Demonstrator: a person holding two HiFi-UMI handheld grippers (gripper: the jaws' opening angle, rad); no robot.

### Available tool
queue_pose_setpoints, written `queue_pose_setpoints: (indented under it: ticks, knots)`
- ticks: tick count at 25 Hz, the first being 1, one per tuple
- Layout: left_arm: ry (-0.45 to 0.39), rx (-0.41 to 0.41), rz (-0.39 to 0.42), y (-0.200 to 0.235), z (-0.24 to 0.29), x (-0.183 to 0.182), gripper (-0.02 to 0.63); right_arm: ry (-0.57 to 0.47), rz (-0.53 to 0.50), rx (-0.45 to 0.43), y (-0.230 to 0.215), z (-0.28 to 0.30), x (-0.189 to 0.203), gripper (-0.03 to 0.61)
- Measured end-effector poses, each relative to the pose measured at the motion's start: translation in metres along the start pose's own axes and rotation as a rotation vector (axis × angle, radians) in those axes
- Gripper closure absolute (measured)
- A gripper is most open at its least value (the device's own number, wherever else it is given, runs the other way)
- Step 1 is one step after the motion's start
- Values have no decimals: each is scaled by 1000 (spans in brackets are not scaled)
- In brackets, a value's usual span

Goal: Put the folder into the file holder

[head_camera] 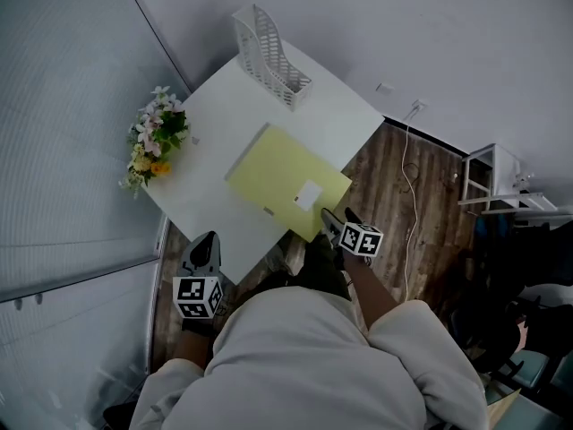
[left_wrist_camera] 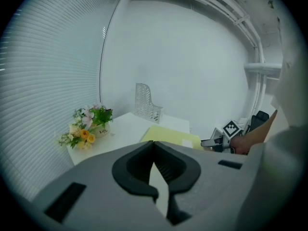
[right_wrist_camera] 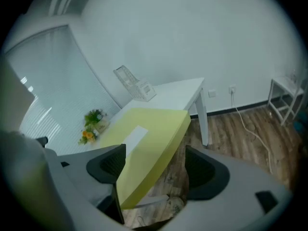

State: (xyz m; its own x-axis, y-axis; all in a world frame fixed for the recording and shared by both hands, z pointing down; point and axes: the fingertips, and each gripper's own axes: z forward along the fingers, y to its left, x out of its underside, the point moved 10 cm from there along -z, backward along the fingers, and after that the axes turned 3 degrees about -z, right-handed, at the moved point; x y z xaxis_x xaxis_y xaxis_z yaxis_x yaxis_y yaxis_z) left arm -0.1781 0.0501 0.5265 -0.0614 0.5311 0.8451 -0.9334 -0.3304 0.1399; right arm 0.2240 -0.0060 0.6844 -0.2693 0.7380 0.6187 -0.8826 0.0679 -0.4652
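Note:
A yellow folder (head_camera: 286, 182) with a white label lies flat on the white table (head_camera: 215, 115), its near corner hanging over the table's front edge. The white mesh file holder (head_camera: 269, 56) stands at the far end of the table, with nothing in it. My right gripper (head_camera: 338, 218) is at the folder's overhanging corner. In the right gripper view its jaws stand wide apart around the folder (right_wrist_camera: 149, 143), whose edge lies close to the left jaw. My left gripper (head_camera: 204, 253) hangs off the table's near left edge, jaws shut on nothing (left_wrist_camera: 154, 146).
A pot of flowers (head_camera: 154, 146) stands at the table's left edge by the window blinds. A white cable (head_camera: 407, 177) trails over the wooden floor to the right. A small white rack (head_camera: 492, 177) stands by the wall further right.

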Motion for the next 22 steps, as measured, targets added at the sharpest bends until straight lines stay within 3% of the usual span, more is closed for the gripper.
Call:
queue_pose_setpoints:
  ticks: [4,11,14,18,22]
  knots:
    - [39,-39,0,5,-2,0,606,-3,226,-81,-24,35,7,186]
    - [69,-75,38,3,6,-15,606,-77,672,-412,-44,84,35,179]
    - [84,-76,46,-2,12,-21,606,-60,728,-475,-43,93,41,187]
    - [95,-66,50,-11,25,-28,606,-10,755,-480,-43,90,39,319]
    - [105,-50,48,-15,34,-29,606,-2,730,-503,-50,88,38,372]
